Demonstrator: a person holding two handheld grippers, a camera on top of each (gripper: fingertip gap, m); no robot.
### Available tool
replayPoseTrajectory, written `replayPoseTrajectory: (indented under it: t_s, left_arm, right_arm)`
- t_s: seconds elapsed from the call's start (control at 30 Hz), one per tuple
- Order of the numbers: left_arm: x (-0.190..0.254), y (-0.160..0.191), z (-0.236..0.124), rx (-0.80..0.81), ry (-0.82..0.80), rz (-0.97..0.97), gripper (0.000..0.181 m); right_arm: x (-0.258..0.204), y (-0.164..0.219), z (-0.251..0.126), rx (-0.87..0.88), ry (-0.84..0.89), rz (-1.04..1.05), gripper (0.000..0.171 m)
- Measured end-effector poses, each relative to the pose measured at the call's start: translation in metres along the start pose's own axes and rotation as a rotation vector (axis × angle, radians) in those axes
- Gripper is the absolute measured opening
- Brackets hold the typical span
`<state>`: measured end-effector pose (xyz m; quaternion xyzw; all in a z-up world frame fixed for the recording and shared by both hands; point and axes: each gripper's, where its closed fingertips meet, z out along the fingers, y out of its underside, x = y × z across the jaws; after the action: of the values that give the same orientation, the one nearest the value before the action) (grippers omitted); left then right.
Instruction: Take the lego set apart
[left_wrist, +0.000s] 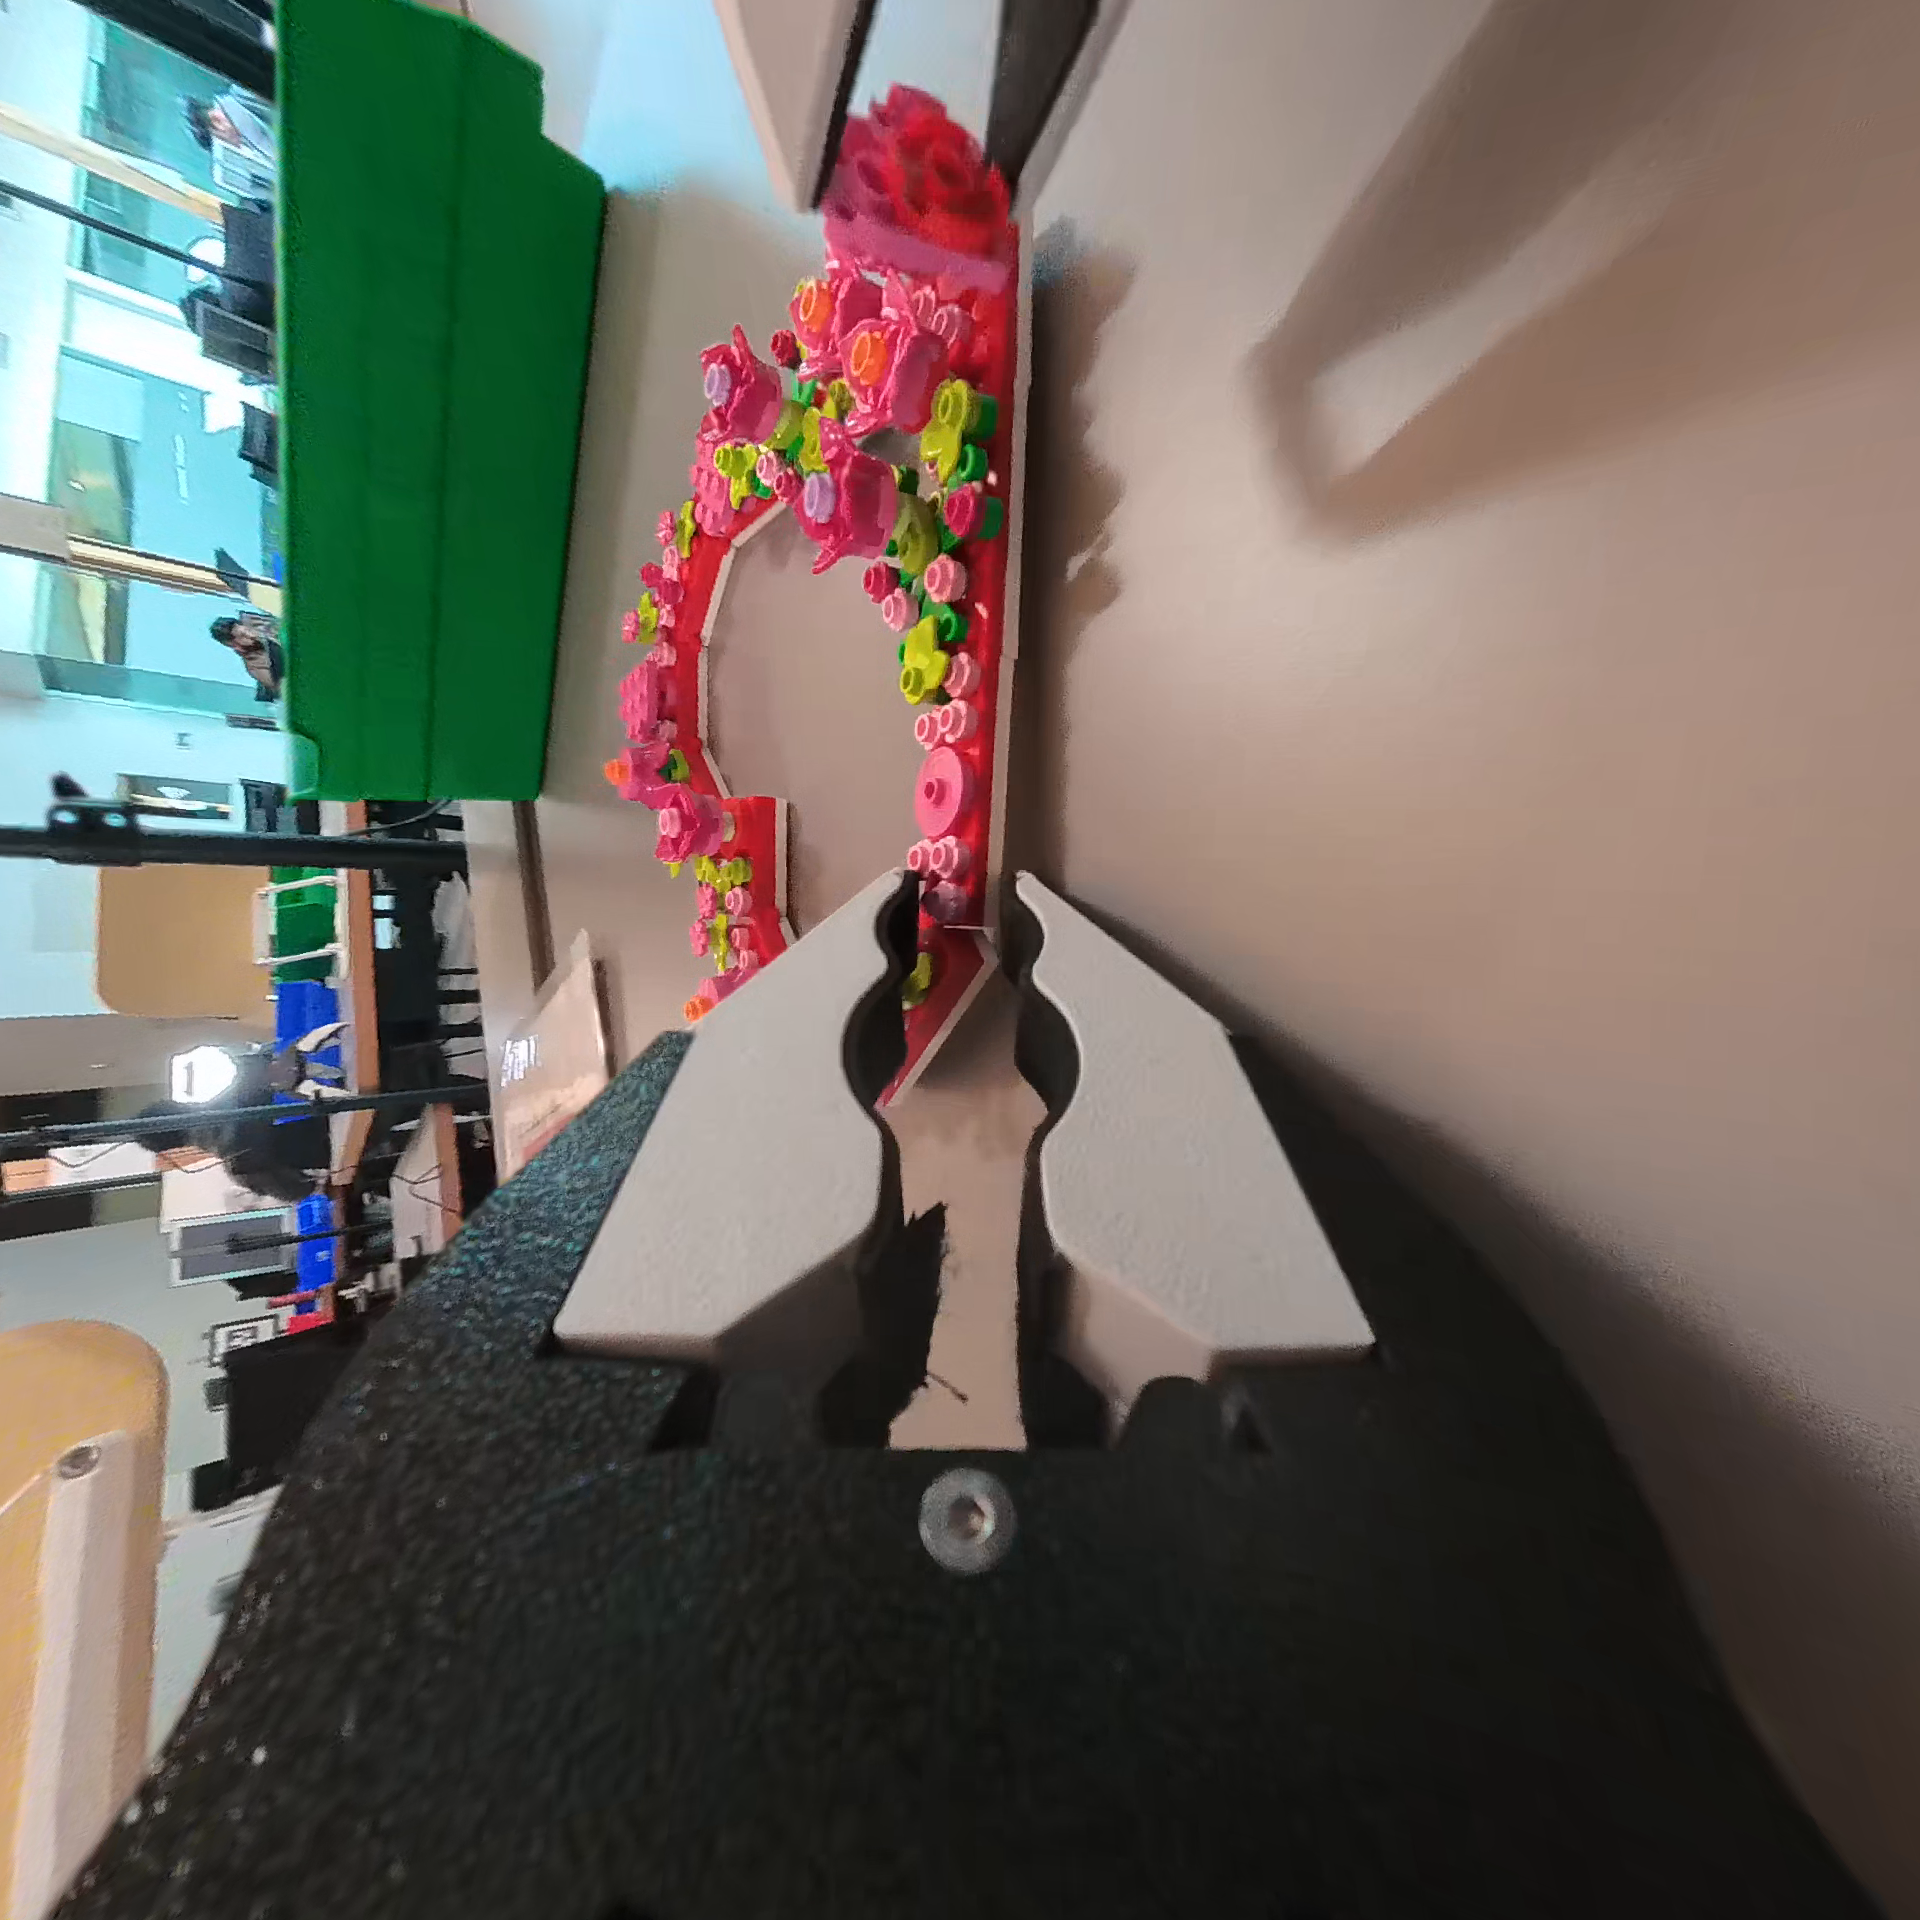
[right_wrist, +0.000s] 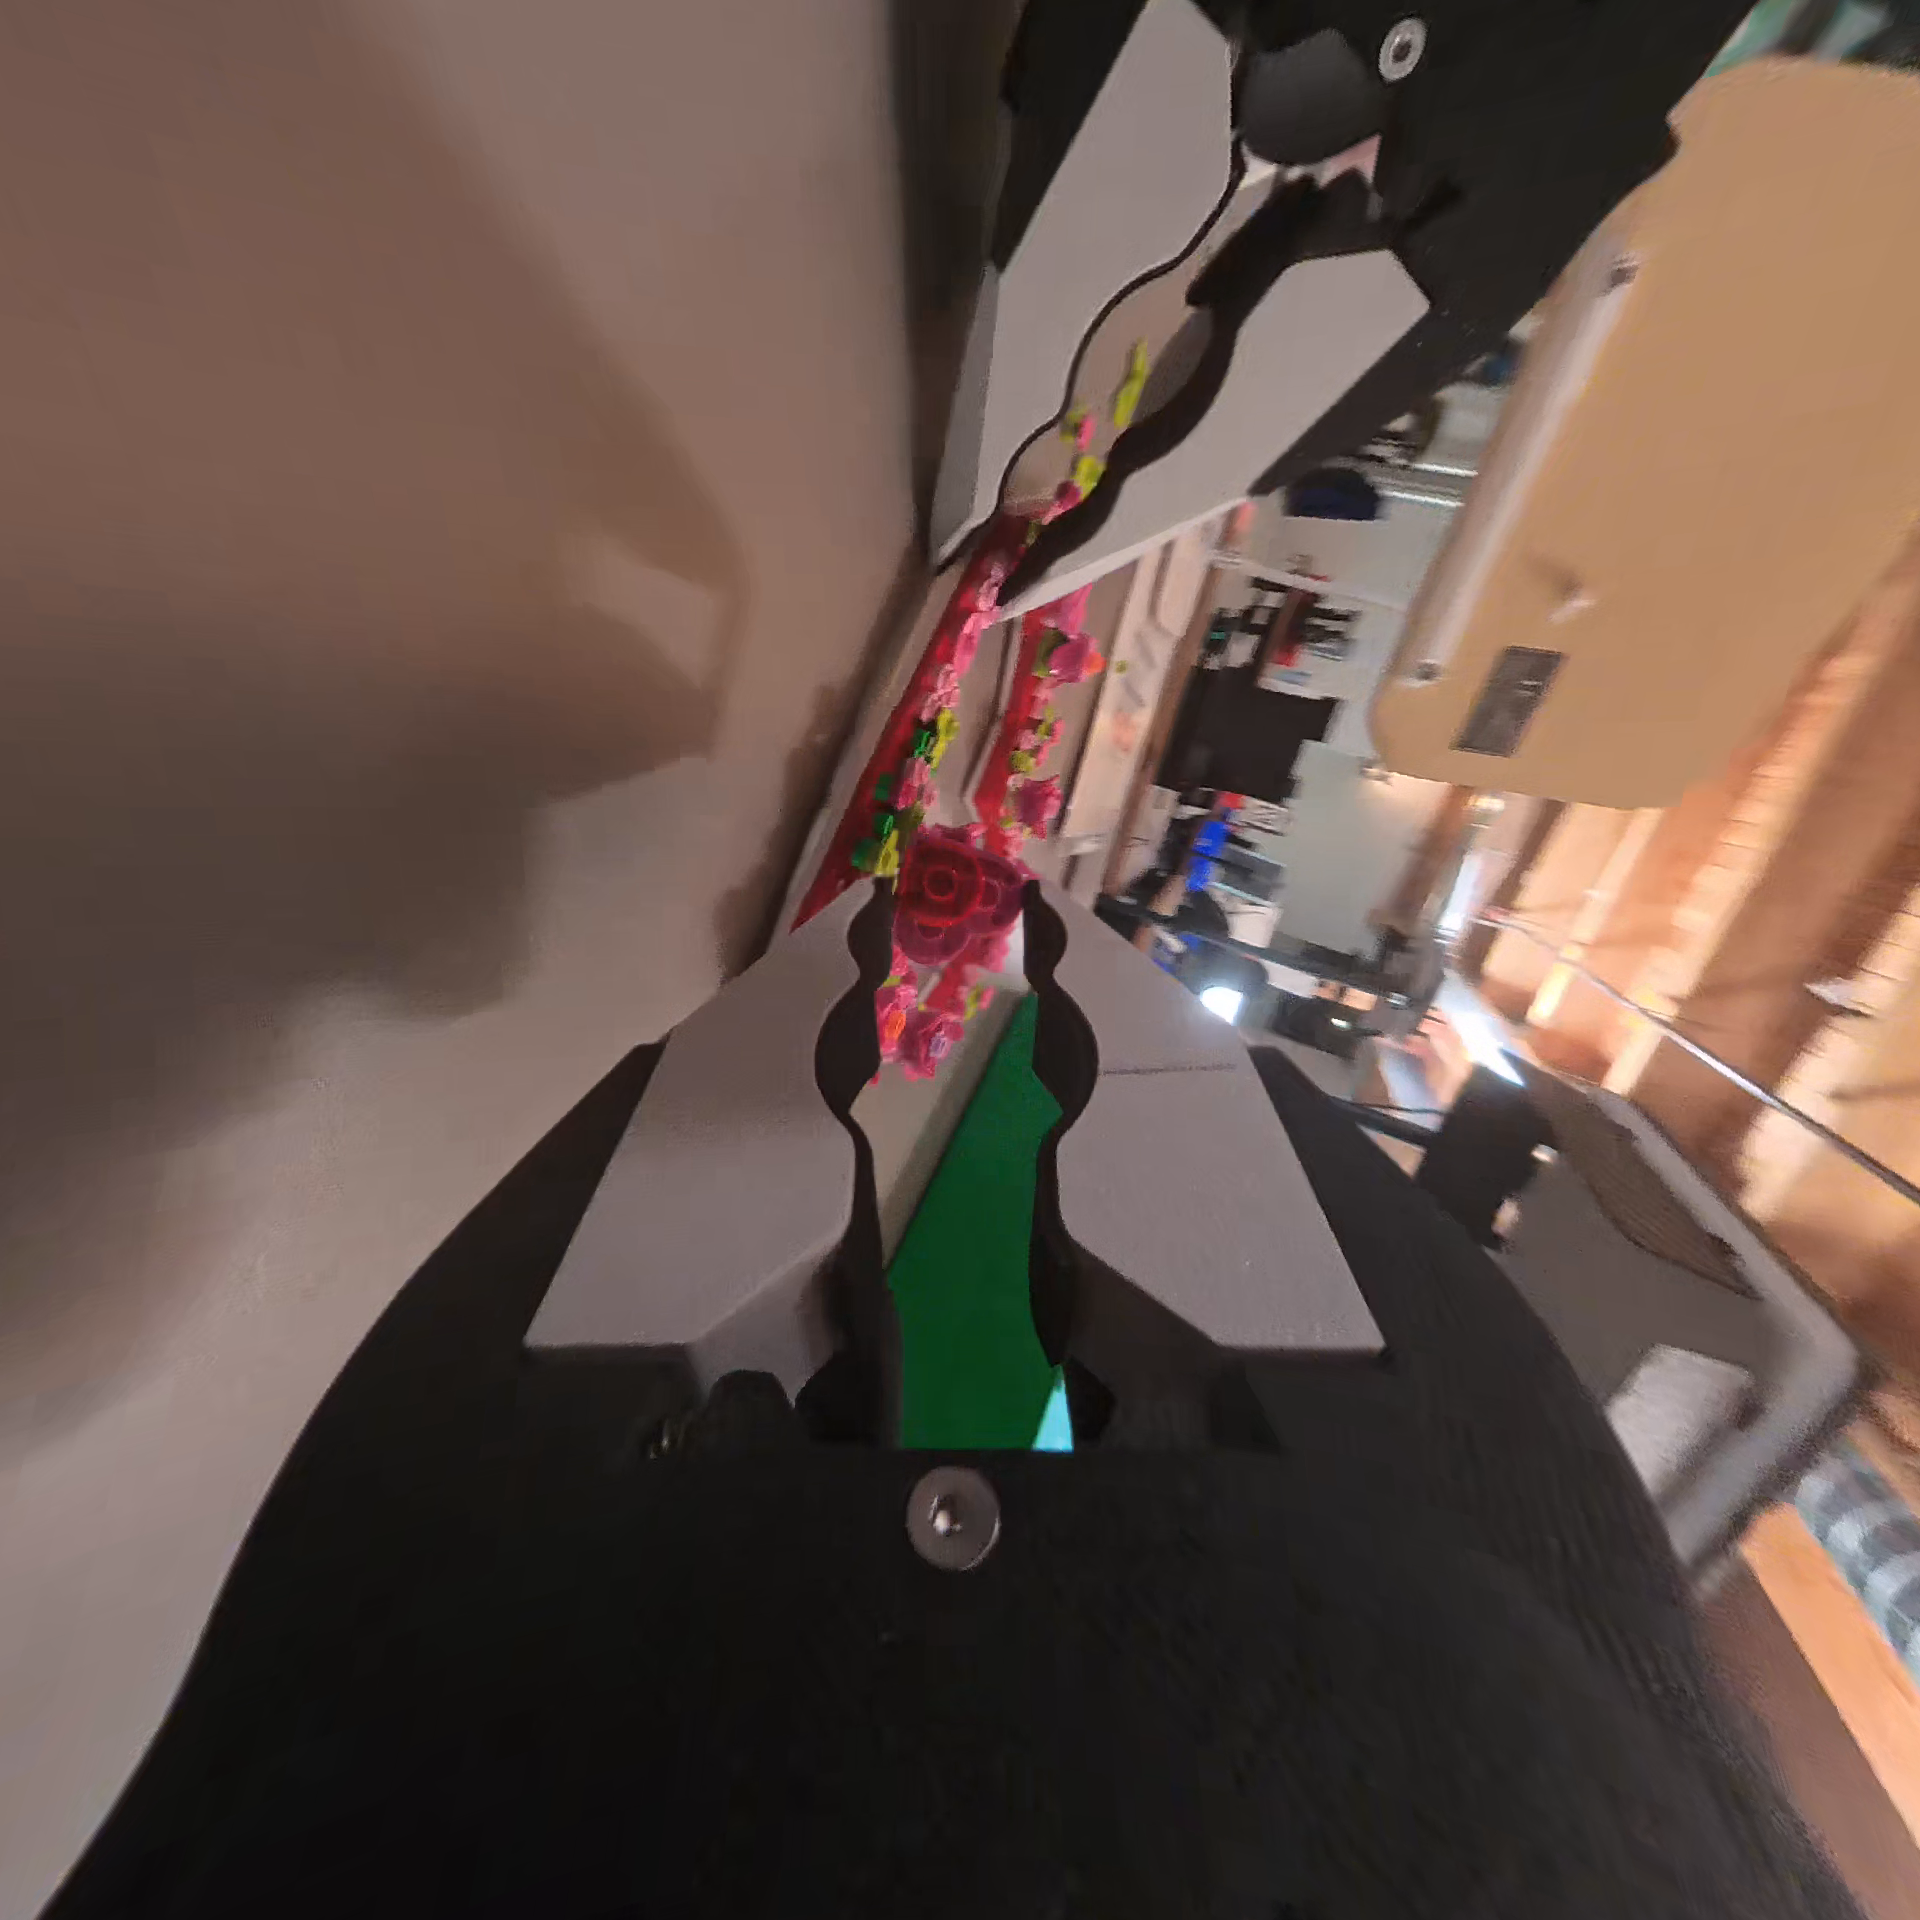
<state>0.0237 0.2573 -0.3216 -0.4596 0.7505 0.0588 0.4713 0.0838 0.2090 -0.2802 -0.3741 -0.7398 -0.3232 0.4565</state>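
The lego set (left_wrist: 831, 540) is a heart-shaped red frame on white plates, covered with pink, lime and green flower pieces, lying on the beige table (left_wrist: 1455, 727). My left gripper (left_wrist: 961, 894) is shut on the near end of the red frame. At the far end, my right gripper (left_wrist: 925, 114) closes on a large red and pink rose (left_wrist: 920, 171). In the right wrist view, the right gripper (right_wrist: 948, 904) holds the rose (right_wrist: 951, 899) between its tips. The frame (right_wrist: 935, 727) runs away to the left gripper (right_wrist: 987, 551). Both views are rolled sideways.
A green bin (left_wrist: 426, 416) stands on the table just beyond the lego set and shows between the right gripper's fingers (right_wrist: 966, 1247). A card or booklet (left_wrist: 551, 1049) lies near the table edge. Room furniture and people are far behind.
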Motion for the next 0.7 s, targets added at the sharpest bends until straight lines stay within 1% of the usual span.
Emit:
replayPoseTrajectory:
  t_s: [0.13,0.2,0.23,0.3,0.33,0.4,0.47,0.5,0.53,0.6,0.7]
  left_arm:
    - [0.01,-0.008,-0.008,0.006,0.055,-0.107,0.013]
    - [0.013,-0.012,-0.014,0.016,0.088,-0.185,0.019]
    - [0.013,-0.014,-0.016,0.03,0.099,-0.241,0.03]
    - [0.014,-0.021,-0.022,0.072,0.165,-0.385,0.061]
    - [0.016,-0.028,-0.026,0.11,0.208,-0.46,0.068]
    - [0.016,-0.056,-0.043,0.278,0.278,-0.586,0.065]
    - [0.011,-0.087,-0.063,0.448,0.325,-0.7,0.055]
    - [0.009,-0.098,-0.069,0.502,0.331,-0.744,0.048]
    - [0.009,-0.105,-0.072,0.522,0.336,-0.771,0.046]
    - [0.018,-0.112,-0.07,0.5,0.364,-0.793,0.044]
    - [0.023,-0.116,-0.065,0.469,0.333,-0.804,0.029]
  right_arm:
    - [0.003,-0.009,-0.002,0.039,0.208,0.045,0.024]
    - [0.007,-0.012,-0.004,0.062,0.292,0.071,0.024]
    - [0.008,-0.013,-0.005,0.076,0.323,0.09,0.024]
    - [0.012,-0.015,-0.008,0.091,0.369,0.102,0.024]
    - [0.015,-0.017,-0.011,0.099,0.388,0.094,0.024]
    - [0.018,-0.024,-0.018,0.144,0.411,0.1,0.024]
    - [0.02,-0.028,-0.024,0.166,0.444,0.073,0.024]
    - [0.019,-0.03,-0.026,0.174,0.453,0.054,0.024]
    - [0.018,-0.033,-0.027,0.181,0.457,0.034,0.024]
    - [0.015,-0.039,-0.028,0.195,0.451,0.001,0.024]
    - [0.011,-0.049,-0.03,0.216,0.454,-0.043,0.024]
